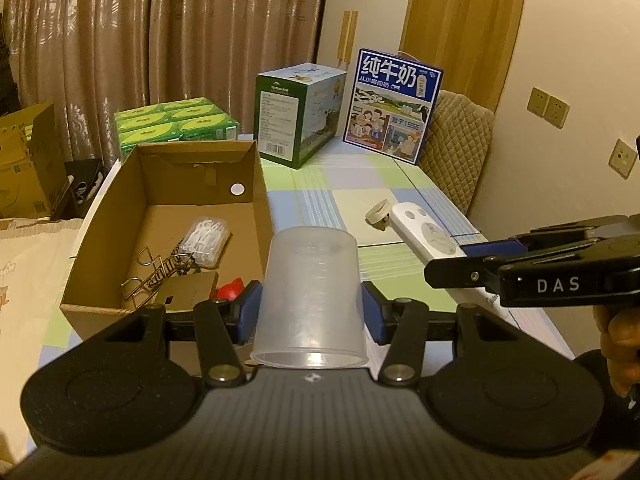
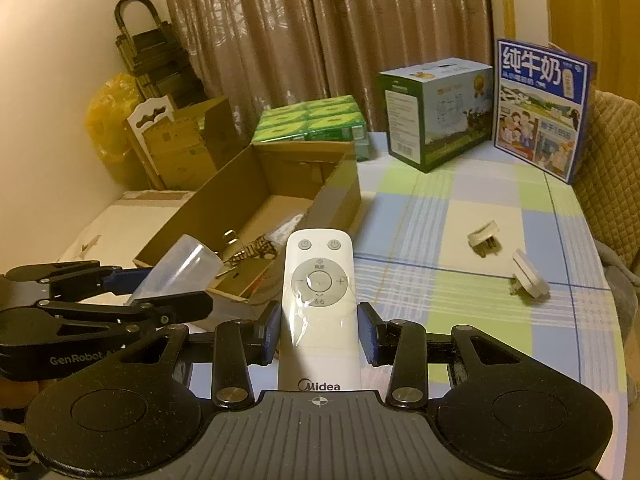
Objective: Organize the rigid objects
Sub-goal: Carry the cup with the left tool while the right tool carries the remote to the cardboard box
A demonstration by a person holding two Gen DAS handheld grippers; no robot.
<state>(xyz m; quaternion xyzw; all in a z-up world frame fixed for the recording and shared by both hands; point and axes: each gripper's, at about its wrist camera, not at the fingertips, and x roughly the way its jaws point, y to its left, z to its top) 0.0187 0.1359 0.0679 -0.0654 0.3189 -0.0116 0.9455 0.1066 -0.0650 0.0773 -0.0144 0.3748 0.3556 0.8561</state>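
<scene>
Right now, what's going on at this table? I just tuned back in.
A person is tidying with two handheld grippers. The left gripper is clamped on a clear plastic cup, held mouth toward the camera beside the open cardboard box. The right gripper grips a white remote. Two white plugs lie loose on the checked tablecloth; the box already holds several small items.

Looking like a home dining room: brown curtains (image 1: 160, 40) hanging behind a table (image 2: 500, 208) wearing a checked cloth, quilted chair (image 1: 456, 148) sitting at its far end, wall sockets (image 1: 548, 106) showing on the right. Milk cartons (image 1: 394, 106), tissue packs (image 1: 176, 122) and cardboard boxes (image 2: 188, 148) piling up around.
</scene>
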